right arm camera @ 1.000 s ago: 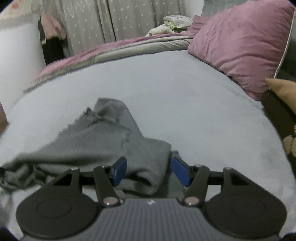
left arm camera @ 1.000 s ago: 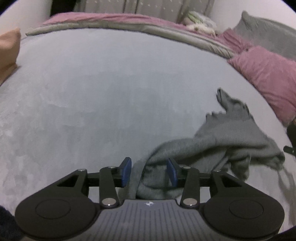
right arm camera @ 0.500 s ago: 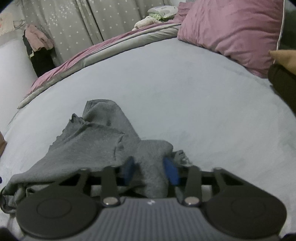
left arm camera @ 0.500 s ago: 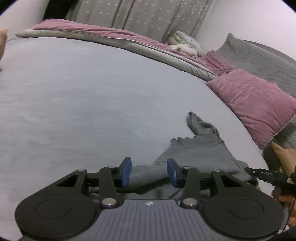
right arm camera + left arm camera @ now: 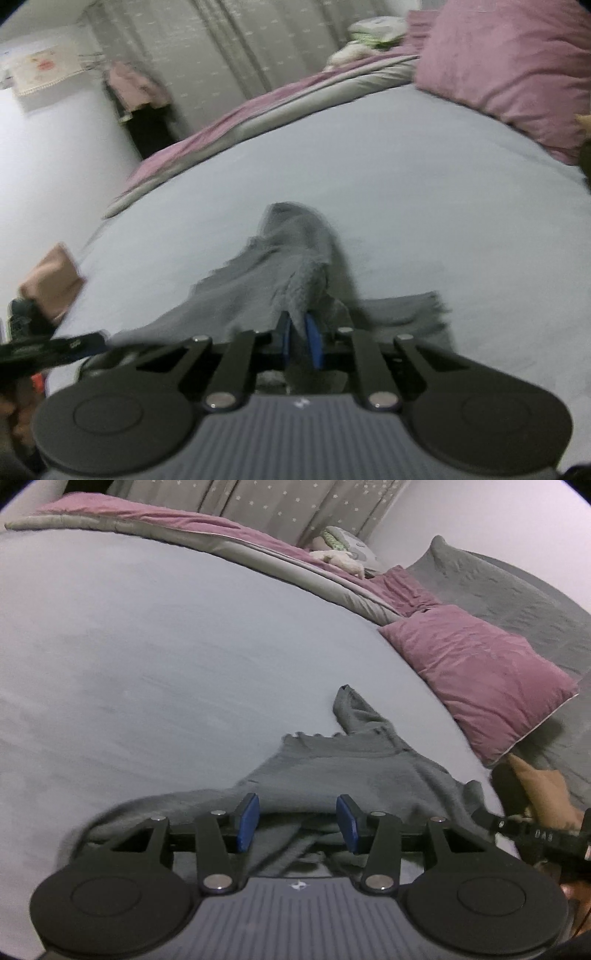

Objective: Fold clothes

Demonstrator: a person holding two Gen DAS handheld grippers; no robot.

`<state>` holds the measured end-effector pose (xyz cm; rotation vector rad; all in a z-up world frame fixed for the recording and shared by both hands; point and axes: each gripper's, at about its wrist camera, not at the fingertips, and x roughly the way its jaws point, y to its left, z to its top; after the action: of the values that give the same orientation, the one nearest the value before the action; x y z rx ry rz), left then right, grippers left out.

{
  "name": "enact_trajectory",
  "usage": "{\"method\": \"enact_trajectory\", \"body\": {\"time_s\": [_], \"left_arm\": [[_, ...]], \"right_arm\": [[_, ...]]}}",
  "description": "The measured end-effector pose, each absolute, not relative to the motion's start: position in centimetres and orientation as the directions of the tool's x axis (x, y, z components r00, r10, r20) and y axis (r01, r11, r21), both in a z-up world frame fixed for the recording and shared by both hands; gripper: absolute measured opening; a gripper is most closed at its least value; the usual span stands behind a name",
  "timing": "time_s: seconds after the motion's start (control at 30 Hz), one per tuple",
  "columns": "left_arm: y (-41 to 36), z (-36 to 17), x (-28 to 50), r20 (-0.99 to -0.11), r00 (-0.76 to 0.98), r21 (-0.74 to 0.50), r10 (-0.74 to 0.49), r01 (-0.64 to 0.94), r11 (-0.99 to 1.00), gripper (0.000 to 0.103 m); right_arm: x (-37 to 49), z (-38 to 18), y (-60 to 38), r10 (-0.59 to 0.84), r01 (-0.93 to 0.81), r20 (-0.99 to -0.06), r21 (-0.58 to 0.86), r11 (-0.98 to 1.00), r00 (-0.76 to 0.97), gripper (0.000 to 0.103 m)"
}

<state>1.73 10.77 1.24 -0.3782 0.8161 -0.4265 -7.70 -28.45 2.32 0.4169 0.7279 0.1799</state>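
**Right gripper clamped on grey garment, left gripper wide open over it**

While the grey garment (image 5: pixel 343 771) lies crumpled on the bed (image 5: pixel 147 646), everything else sits around it: pale grey-blue bedspread under it, a pink pillow (image 5: pixel 476 675) just beyond it toward the headboard side, a grey quilted headboard (image 5: pixel 517 590) behind that pillow. Far side of the bed from the garment: a folded pink-and-grey duvet (image 5: pixel 207 535), then grey curtains (image 5: pixel 295 506) with small white dots. A soft toy (image 5: pixel 340 555) sits on the duvet near the pillow end. A white wall (image 5: pixel 48 155) is left of the garment in the right wrist view, with something pink hanging (image 5: pixel 135 88) by the curtains; that view is motion-blurred.

Readable text: "DAS" on a black part of the right gripper's body at the edge of the left wrist view; nothing else legible.

Left gripper (image 5: pixel 297 821): jaws spread wide, blue pads (image 5: pixel 247 821) well apart, garment fabric bunched under and between them, pads not pinching it.

Right gripper (image 5: pixel 300 341): jaws nearly closed, a ridge of garment pinched between the blue pads (image 5: pixel 314 341), cloth tented up from the bed toward the grip.
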Motion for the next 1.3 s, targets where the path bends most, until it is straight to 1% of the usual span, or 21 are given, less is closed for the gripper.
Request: {"method": "enact_trajectory", "body": {"time_s": [0.23, 0.4, 0.53, 0.8, 0.87, 0.97, 1.07, 1.1, 1.13, 1.17, 1.2, 1.23, 1.3], "left_arm": [[8.7, 0.6, 2.0, -0.594, 0.554, -0.548, -0.582, 0.250, 0.798, 0.045], [7.0, 0.1, 2.2, -0.567, 0.506, -0.607, -0.650, 0.277, 0.745, 0.045], [5.6, 0.0, 2.3, -0.553, 0.481, -0.628, -0.680, 0.296, 0.720, 0.045], [3.6, 0.2, 2.3, -0.520, 0.445, -0.654, -0.729, 0.342, 0.675, 0.046], [3.0, 0.3, 2.2, -0.515, 0.434, -0.653, -0.739, 0.360, 0.667, 0.049], [2.3, 0.3, 2.1, -0.520, 0.425, -0.643, -0.741, 0.377, 0.667, 0.051], [1.8, 0.1, 2.0, -0.540, 0.436, -0.618, -0.720, 0.375, 0.691, 0.050], [1.7, 0.0, 1.9, -0.545, 0.447, -0.608, -0.709, 0.372, 0.702, 0.049], [1.6, 0.0, 1.8, -0.548, 0.462, -0.595, -0.697, 0.370, 0.713, 0.040], [1.5, 0.0, 1.8, -0.552, 0.475, -0.583, -0.685, 0.368, 0.724, 0.017], [1.5, 0.0, 1.7, -0.556, 0.486, -0.573, -0.675, 0.364, 0.734, 0.007], [1.7, 0.0, 1.5, -0.559, 0.500, -0.563, -0.662, 0.357, 0.745, 0.002], [2.1, 0.3, 1.1, -0.560, 0.537, -0.546, -0.631, 0.334, 0.768, 0.002]], "right_arm": [[-9.2, 2.8, -25.2, 0.440, -0.160, -0.607, 0.459, 0.874, 0.662, 0.011], [-9.7, 2.6, -23.0, 0.507, -0.226, -0.611, 0.479, 0.848, 0.608, 0.011], [-10.1, 2.5, -21.1, 0.544, -0.282, -0.619, 0.474, 0.834, 0.566, 0.011], [-10.6, 1.9, -18.1, 0.567, -0.346, -0.650, 0.449, 0.824, 0.506, 0.011], [-10.4, 1.7, -17.8, 0.568, -0.346, -0.655, 0.450, 0.823, 0.498, 0.011], [-10.2, 1.6, -17.6, 0.568, -0.347, -0.661, 0.450, 0.823, 0.490, 0.011], [-10.4, 1.4, -17.6, 0.566, -0.349, -0.667, 0.446, 0.824, 0.484, 0.011], [-10.4, 1.3, -17.6, 0.565, -0.350, -0.670, 0.445, 0.825, 0.482, 0.011], [-10.5, 1.3, -17.5, 0.564, -0.351, -0.672, 0.443, 0.825, 0.480, 0.011], [-10.5, 1.3, -17.5, 0.562, -0.352, -0.675, 0.439, 0.827, 0.479, 0.011], [-10.5, 1.2, -17.5, 0.559, -0.353, -0.677, 0.434, 0.829, 0.479, 0.011], [-10.5, 1.2, -17.5, 0.558, -0.353, -0.678, 0.432, 0.829, 0.479, 0.011], [-10.4, 1.3, -17.6, 0.558, -0.350, -0.679, 0.436, 0.829, 0.476, 0.011]]}}
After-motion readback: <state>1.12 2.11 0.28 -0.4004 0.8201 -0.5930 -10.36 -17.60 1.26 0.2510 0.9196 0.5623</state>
